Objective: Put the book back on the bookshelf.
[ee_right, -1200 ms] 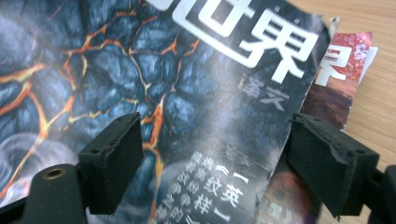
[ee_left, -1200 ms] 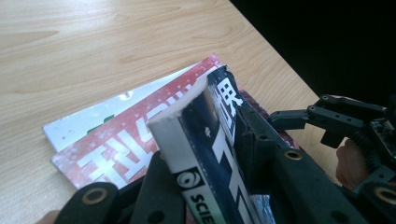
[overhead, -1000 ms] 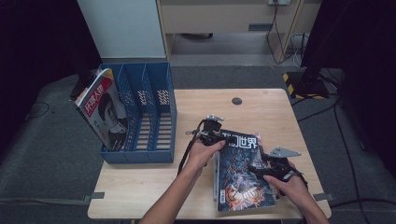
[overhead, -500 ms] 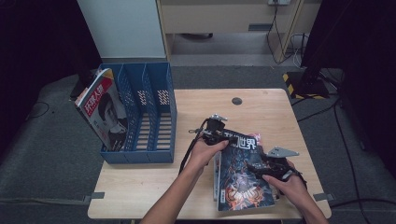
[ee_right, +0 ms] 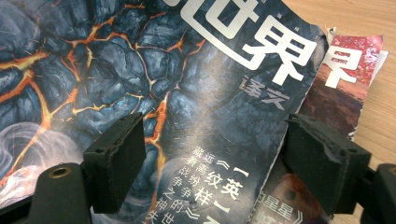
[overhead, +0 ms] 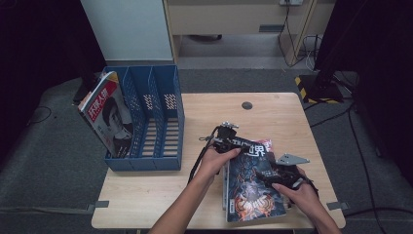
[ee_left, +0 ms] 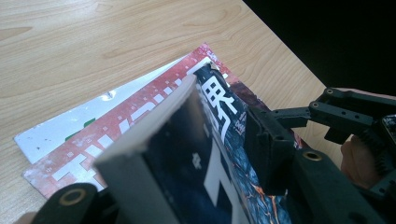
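Note:
A dark magazine with lava art (overhead: 253, 187) tops a small stack near the table's front right. Under it lies a red-covered magazine (ee_left: 116, 126) (ee_right: 348, 74). My left gripper (overhead: 228, 139) is at the dark magazine's far left corner. In the left gripper view the raised spine (ee_left: 187, 154) fills the gap of the left gripper (ee_left: 173, 163); the jaws have just been opening, pads still against it. My right gripper (overhead: 275, 175) (ee_right: 219, 158) is open and straddles the cover's (ee_right: 163, 93) right edge without pressing; its jaws have just closed a little.
A blue file rack (overhead: 146, 117) stands at the table's left, with a red-and-white magazine (overhead: 107, 117) upright in its leftmost slot. A small dark cap (overhead: 247, 105) sits in the wooden tabletop (overhead: 287, 117) at the back. Dark floor and cables surround the table.
The left gripper has shifted slightly along the magazine's top corner, and the cover's upper left edge stands a bit higher. The right hand has stayed in place.

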